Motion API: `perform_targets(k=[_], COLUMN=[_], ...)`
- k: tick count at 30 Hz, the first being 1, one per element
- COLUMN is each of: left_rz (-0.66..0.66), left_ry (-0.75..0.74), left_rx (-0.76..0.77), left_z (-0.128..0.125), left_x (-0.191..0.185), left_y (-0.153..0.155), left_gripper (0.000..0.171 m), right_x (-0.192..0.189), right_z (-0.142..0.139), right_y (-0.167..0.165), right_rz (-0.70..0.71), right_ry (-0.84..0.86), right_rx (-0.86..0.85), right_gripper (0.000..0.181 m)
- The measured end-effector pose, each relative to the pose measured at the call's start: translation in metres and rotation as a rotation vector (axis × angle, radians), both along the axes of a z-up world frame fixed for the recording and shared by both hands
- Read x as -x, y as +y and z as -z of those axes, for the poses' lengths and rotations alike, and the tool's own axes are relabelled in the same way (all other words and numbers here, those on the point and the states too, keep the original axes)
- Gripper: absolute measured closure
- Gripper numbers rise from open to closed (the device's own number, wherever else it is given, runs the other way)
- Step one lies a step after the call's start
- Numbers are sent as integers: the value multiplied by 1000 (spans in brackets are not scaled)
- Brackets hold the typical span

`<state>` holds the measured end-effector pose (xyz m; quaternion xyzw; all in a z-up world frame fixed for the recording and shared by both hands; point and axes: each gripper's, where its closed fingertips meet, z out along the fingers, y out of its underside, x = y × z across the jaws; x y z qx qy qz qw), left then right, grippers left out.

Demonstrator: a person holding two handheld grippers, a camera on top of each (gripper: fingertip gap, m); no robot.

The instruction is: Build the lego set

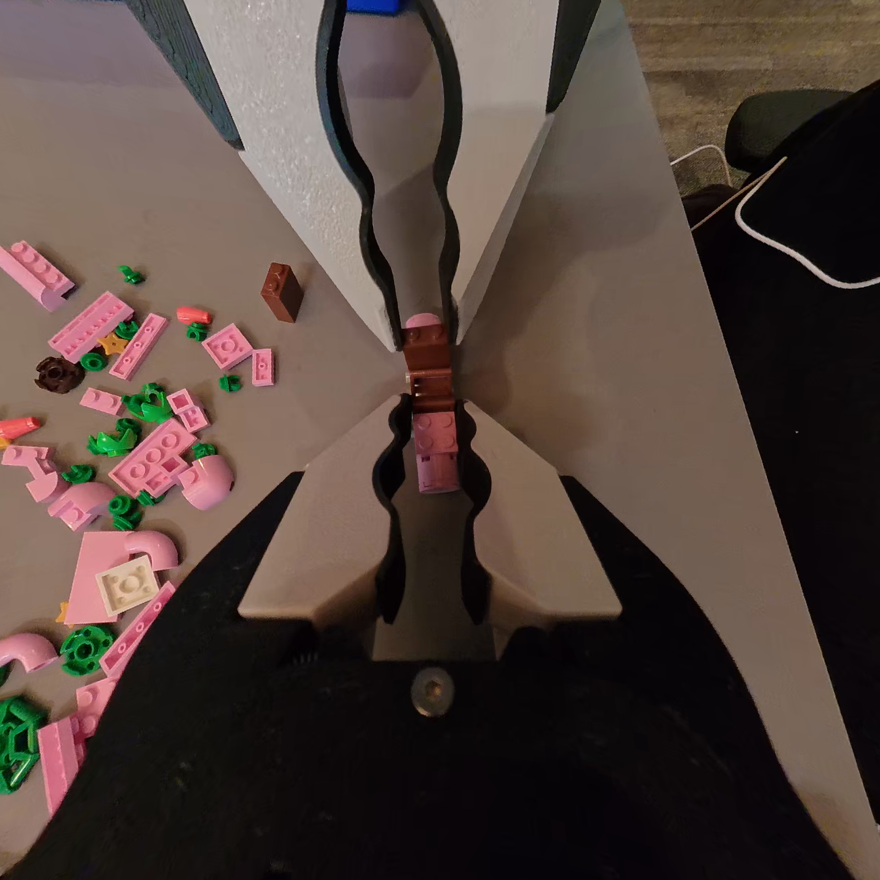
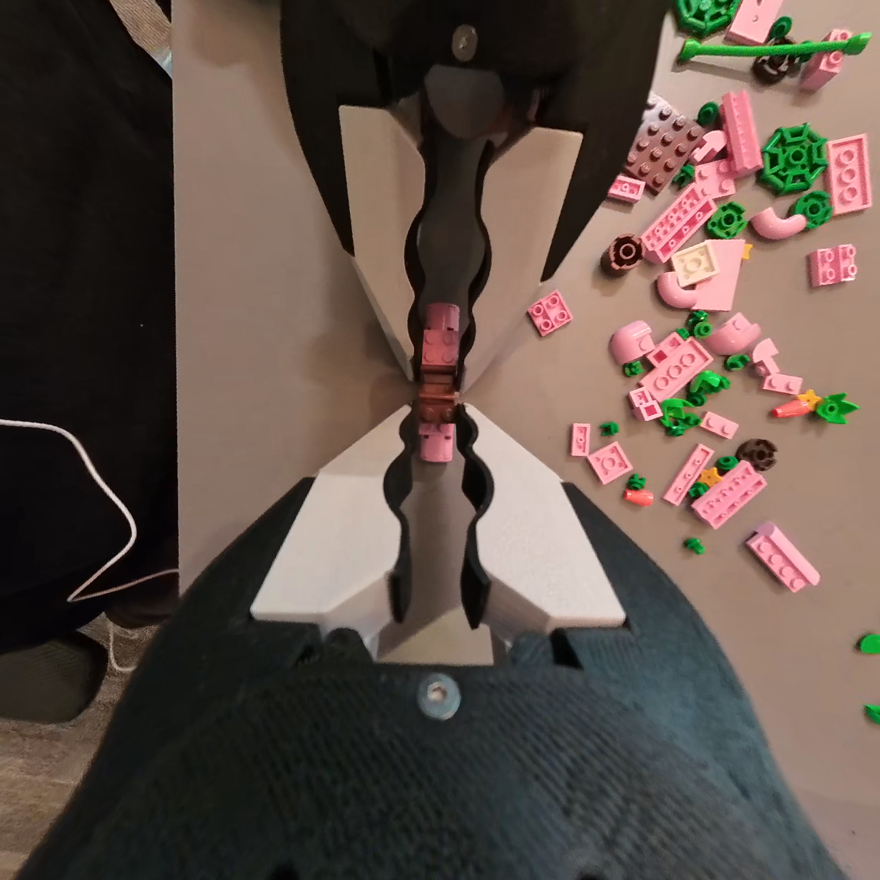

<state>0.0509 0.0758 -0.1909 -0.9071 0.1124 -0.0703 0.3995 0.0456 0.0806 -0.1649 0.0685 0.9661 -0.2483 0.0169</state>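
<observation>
Currently I have left gripper (image 1: pixel 431 405) and right gripper (image 2: pixel 435 405) tip to tip above the surface (image 1: pixel 595 381), each clamped on one end of the pink-brown lego subassembly (image 1: pixel 431 381), presumably to press both halves together.

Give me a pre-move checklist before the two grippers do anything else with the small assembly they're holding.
1. Left gripper closed on pink end of the pink-and-brown brick assembly: ok.
2. Right gripper closed on the other pink end: ok.
3. Brown hinge section seated straight between the fingertips: cannot tell, it sits in the narrow gap.
4. Assembly clear of the grey table: cannot tell, no side view.
5. Loose brown 1x2 brick within reach, upright beside the pile: ok.
6. Loose pink and green pieces out of the grippers' path: ok, all off to one side.
</observation>
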Motion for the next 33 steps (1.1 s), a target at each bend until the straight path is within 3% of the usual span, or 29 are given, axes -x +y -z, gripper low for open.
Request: perform_targets(k=[25,28,33], left_rz=[-1,-4,-4], left_ry=[-19,-24,-29], left_rx=[-9,-8,-7], left_z=[0,0,0], left_x=[0,1,1], left_y=[0,0,0], left_gripper=[155,155,155], right_x=[0,-7,-2], right_z=[3,3,-2], right_y=[-1,-7,-2], right_rz=[-43,-8,-10], right_ry=[38,2,98], right_rx=[-50,4,-66], right_gripper=[166,145,147])
